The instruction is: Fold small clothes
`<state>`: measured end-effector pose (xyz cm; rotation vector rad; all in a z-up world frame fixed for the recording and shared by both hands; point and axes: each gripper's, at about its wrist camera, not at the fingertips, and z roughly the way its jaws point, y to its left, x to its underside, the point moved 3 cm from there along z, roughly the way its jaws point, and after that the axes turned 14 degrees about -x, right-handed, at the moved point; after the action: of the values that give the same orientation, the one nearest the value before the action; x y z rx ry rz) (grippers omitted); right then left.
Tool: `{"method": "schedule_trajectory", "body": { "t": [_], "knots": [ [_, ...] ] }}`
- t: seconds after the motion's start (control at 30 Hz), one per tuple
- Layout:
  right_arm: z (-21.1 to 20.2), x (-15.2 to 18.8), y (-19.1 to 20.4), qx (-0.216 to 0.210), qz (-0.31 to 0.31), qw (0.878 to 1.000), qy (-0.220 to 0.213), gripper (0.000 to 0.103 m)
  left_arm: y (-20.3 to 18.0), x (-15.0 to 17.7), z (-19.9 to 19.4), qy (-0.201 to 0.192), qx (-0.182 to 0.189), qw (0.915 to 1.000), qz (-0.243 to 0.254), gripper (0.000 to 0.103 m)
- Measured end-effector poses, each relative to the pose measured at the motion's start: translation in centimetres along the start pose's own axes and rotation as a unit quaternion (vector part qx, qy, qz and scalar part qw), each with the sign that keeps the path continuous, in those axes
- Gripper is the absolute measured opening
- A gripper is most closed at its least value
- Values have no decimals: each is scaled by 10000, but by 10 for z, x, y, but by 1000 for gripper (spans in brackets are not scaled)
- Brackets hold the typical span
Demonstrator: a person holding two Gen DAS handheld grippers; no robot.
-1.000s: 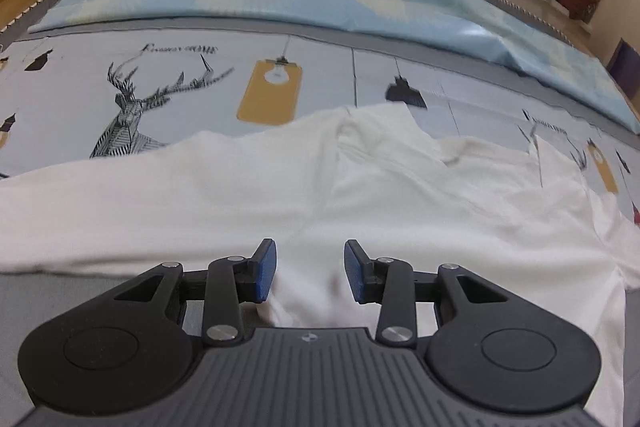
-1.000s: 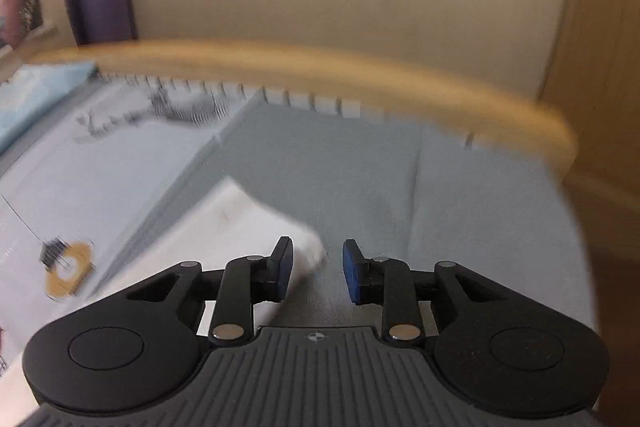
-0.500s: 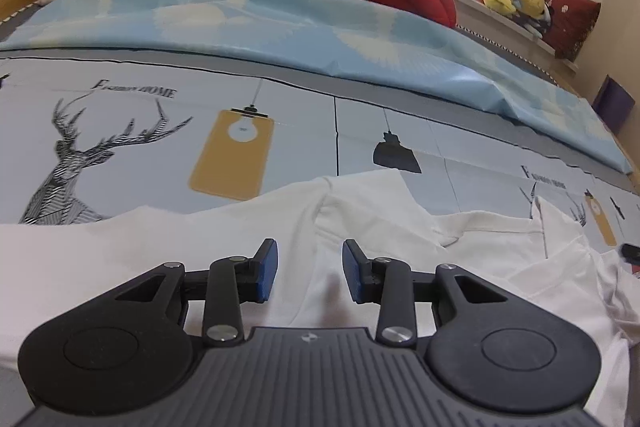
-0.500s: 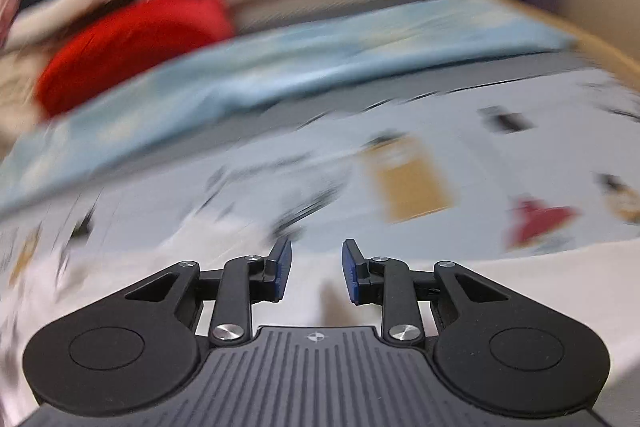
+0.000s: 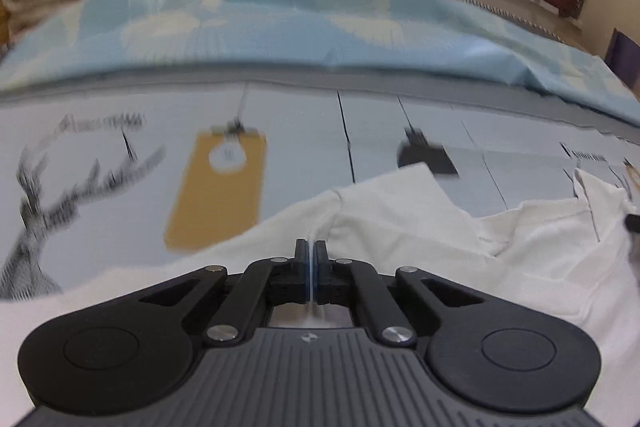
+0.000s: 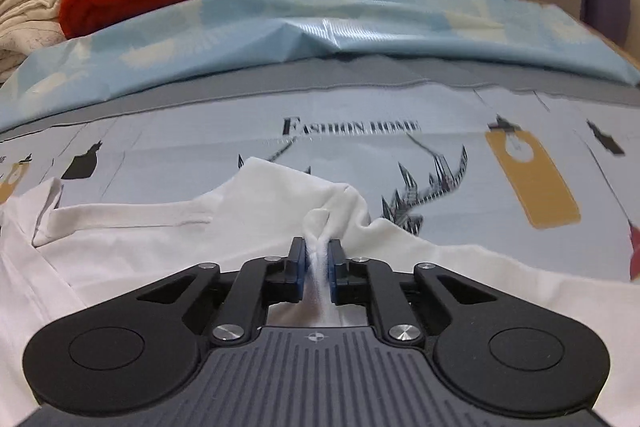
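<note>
Only the right tool (image 6: 317, 259) view shows "FASHION HOME" lettering (image 6: 352, 126) — sharp.

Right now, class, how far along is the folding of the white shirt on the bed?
Done: the white shirt lies spread on the printed bedsheet, no fold visible yet. In hand: the left gripper and right gripper have just closed, each pinching a bunch of the shirt's fabric. Left: probably lifting the pinched edges over, folding, and flattening.
</note>
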<state>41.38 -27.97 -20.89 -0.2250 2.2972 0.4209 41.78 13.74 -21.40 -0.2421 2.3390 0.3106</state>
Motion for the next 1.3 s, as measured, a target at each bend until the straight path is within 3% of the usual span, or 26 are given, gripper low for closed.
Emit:
{"method": "schedule_trajectory", "body": {
  "t": [0.13, 0.2, 0.27, 0.4, 0.5, 0.53, 0.6, 0.7, 0.77, 0.9, 1.0, 1.13, 1.23, 1.3],
  "knots": [
    [-14, -23, 7, 202, -113, 9963, -830, 15, 3, -13, -8, -417, -188, 9986, -281, 3],
    [-15, -31, 11, 490, -238, 9944, -908, 22, 2, -18, -10, -231, -187, 9993, -240, 5],
    [-10, -32, 9, 455, -180, 9974, -524, 25, 5, -21, -19, -189, 22, 9995, -251, 7],
    [-26, -16, 7, 500, -119, 9983, -271, 25, 4, -11, -34, 126, 624, 9979, -99, 7],
    [-38, 1, 8, 114, -256, 9995, 110, 25, 1, 16, -37, 599, 932, 9936, 207, 7],
    [-38, 12, 5, 220, -348, 9982, 432, 25, 1, 29, -32, 988, 913, 9904, 330, 7],
    [-43, 29, -9, 918, -458, 9909, 874, 25, 11, 42, -42, 1076, 846, 9902, 286, 8],
    [-80, 31, -38, 1514, 265, 9833, 972, 26, 26, 38, -74, 1402, 717, 9866, 439, 10],
    [-113, 26, -44, 1346, 752, 9853, 730, 26, 38, 37, -107, 1333, 771, 9869, 475, 14],
    [-174, 28, -14, 521, 843, 9929, 660, 29, 67, 56, -168, 1469, 763, 9857, 324, 18],
    [-214, 44, 18, 56, 747, 9940, 793, 41, 85, 90, -209, 1654, 922, 9819, 76, 18],
    [-254, 89, 50, -104, 539, 9923, 1110, 45, 102, 153, -236, 1886, 943, 9775, -117, 19],
    [-266, 134, 54, -98, 825, 9875, 1343, 45, 114, 199, -235, 2500, 771, 9650, -156, 22],
    [-268, 163, 48, 4, 1091, 9822, 1528, 45, 119, 211, -238, 2530, 803, 9641, -87, 26]
  ]
}}
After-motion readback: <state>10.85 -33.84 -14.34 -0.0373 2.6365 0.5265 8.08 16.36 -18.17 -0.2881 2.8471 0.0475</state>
